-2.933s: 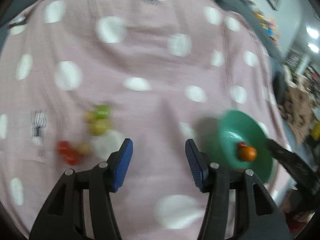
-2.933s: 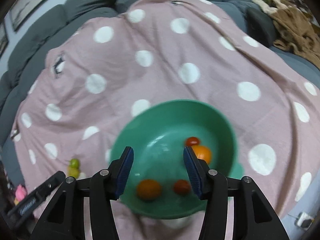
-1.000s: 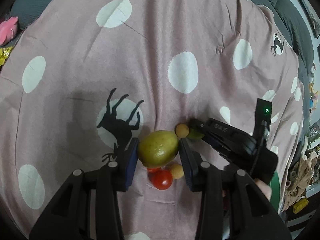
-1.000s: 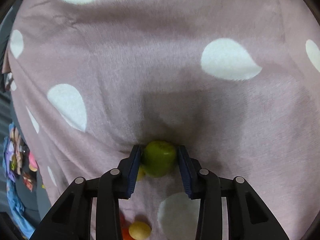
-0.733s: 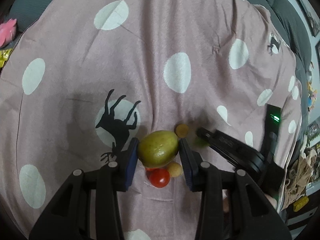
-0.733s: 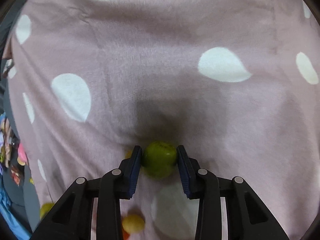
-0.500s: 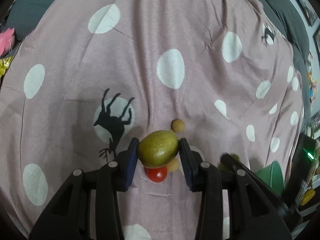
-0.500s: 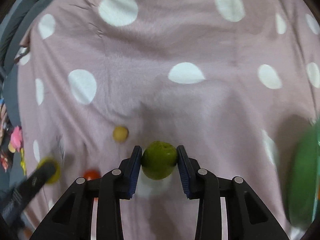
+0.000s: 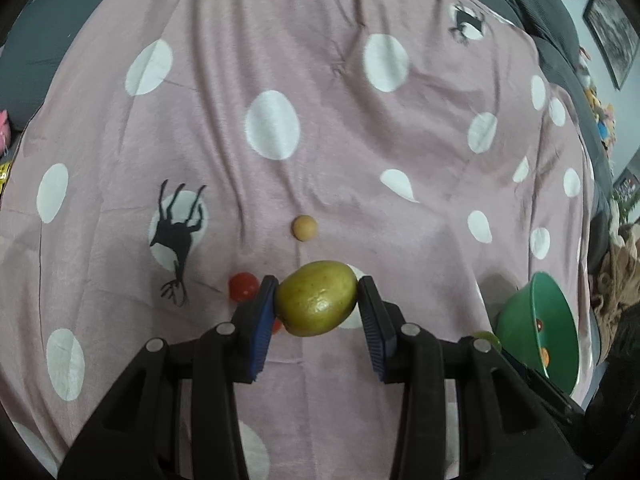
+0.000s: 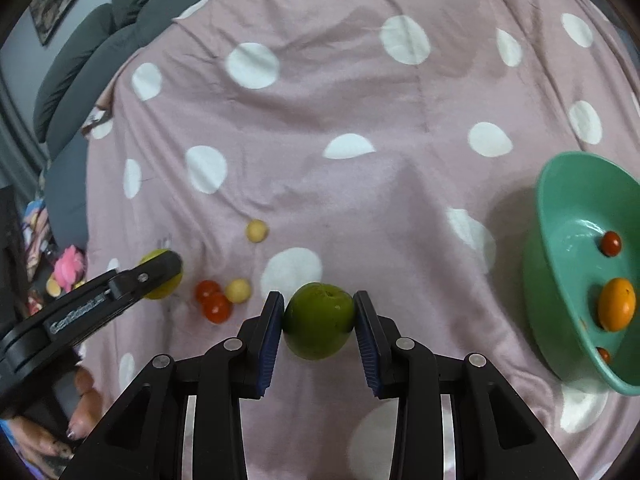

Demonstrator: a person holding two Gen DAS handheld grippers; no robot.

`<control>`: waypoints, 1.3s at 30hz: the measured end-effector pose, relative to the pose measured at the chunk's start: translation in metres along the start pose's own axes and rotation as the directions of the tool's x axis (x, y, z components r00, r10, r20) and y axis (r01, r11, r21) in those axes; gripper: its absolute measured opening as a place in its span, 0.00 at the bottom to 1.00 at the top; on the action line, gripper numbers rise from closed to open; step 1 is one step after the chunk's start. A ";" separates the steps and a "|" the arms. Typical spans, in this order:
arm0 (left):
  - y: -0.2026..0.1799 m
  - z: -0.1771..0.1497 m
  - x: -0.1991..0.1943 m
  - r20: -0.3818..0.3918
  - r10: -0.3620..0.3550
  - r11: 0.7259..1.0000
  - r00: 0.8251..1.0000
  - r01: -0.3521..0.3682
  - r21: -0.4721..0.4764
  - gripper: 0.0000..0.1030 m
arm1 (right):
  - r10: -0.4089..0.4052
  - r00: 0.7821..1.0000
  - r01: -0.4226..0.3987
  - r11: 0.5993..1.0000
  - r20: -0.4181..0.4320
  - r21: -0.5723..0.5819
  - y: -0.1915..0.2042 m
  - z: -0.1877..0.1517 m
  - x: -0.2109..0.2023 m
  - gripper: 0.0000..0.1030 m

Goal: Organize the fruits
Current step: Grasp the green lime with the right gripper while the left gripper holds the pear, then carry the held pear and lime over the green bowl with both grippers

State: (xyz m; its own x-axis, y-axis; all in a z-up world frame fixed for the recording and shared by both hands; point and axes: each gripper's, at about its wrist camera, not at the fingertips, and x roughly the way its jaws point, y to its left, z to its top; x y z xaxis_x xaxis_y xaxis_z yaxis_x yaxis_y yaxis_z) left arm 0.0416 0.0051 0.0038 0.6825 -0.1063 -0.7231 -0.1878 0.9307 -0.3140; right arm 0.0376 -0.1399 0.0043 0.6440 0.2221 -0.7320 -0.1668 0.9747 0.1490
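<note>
1. Left wrist view: the left gripper (image 9: 317,300) is narrowed onto a yellow-green mango (image 9: 317,298), with both blue pads pressing its sides and the fruit lifted clear of the pink spotted blanket (image 9: 360,128).
2. On the blanket beyond the fingers lie a small tan ball fruit (image 9: 304,228) and a red tomato (image 9: 242,286) just left of the left pad. A second red fruit seems to peek out behind that pad, though it is mostly hidden.
3. The green bowl (image 9: 520,320) stands tilted at the right edge, well apart from the mango, and holds a few small fruits. Open blanket lies between them.
4. Right wrist view: the right gripper (image 10: 319,320) is clamped on a green apple (image 10: 319,321), which is held above the blanket.
5. The bowl sits at the right, near the blanket's edge. It holds an orange (image 10: 616,304) and a small red tomato (image 10: 611,243).
6. To the left, two red tomatoes (image 10: 213,301) touch a pale yellow fruit (image 10: 238,290), with another pale ball (image 10: 256,231) apart above them. The left gripper shows at the far left with the mango, and a hand (image 10: 60,428) is below it.
</note>
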 end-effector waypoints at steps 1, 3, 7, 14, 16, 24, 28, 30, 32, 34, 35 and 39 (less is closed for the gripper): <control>-0.002 0.000 0.000 -0.002 -0.007 1.000 1.000 0.007 0.004 0.39 | 0.000 1.000 0.000 1.000 0.009 0.016 -0.004 0.000 -0.003 0.36; -0.008 -0.002 -0.001 -0.007 -0.024 1.000 1.000 0.024 0.016 0.39 | -0.005 1.000 0.004 0.999 0.028 0.038 -0.011 0.000 -0.011 0.36; -0.023 -0.006 -0.004 -0.013 -0.047 0.998 0.999 0.047 0.050 0.39 | -0.010 0.998 0.007 0.999 0.068 0.043 -0.019 0.002 -0.025 0.36; -0.054 -0.011 -0.013 -0.005 -0.098 0.990 0.995 0.098 0.103 0.39 | -0.031 0.990 0.022 0.997 0.138 0.069 -0.038 0.009 -0.051 0.36; -0.065 -0.011 -0.013 -0.005 -0.109 0.987 0.994 0.109 0.114 0.39 | -0.028 0.988 0.015 0.996 0.152 0.087 -0.046 0.012 -0.058 0.36; -0.114 -0.016 -0.005 -0.015 -0.183 0.973 0.983 0.183 0.143 0.39 | -0.109 0.966 0.070 0.983 0.235 0.168 -0.088 0.017 -0.094 0.36; -0.139 -0.023 0.001 -0.037 -0.220 0.961 0.975 0.223 0.163 0.39 | -0.157 0.953 0.100 0.970 0.260 0.221 -0.111 0.016 -0.108 0.36; -0.153 -0.028 0.003 -0.045 -0.232 0.954 0.972 0.237 0.185 0.39 | -0.187 0.945 0.119 0.961 0.268 0.250 -0.123 0.015 -0.114 0.36; -0.167 -0.032 0.006 -0.051 -0.244 0.946 0.968 0.249 0.207 0.39 | -0.216 0.938 0.138 0.950 0.271 0.281 -0.136 0.013 -0.120 0.36; -0.178 -0.035 0.008 -0.059 -0.254 0.939 0.965 0.261 0.224 0.39 | -0.242 0.931 0.156 0.940 0.272 0.305 -0.145 0.011 -0.125 0.36; -0.185 -0.037 0.010 -0.065 -0.261 0.935 0.963 0.269 0.232 0.39 | -0.261 0.926 0.169 0.933 0.273 0.319 -0.151 0.010 -0.128 0.36; -0.206 -0.044 0.014 -0.083 -0.283 0.916 0.955 0.295 0.271 0.39 | -0.313 0.914 0.209 0.909 0.260 0.359 -0.169 0.006 -0.135 0.36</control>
State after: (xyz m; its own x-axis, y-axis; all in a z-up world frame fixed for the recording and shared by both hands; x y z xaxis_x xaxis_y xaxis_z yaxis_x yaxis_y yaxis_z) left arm 0.0585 -0.2036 0.0312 0.6463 -0.3945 -0.6531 0.2213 0.9161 -0.3344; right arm -0.0164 -0.3344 0.0817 0.8347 -0.0951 -0.5424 0.2512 0.9423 0.2214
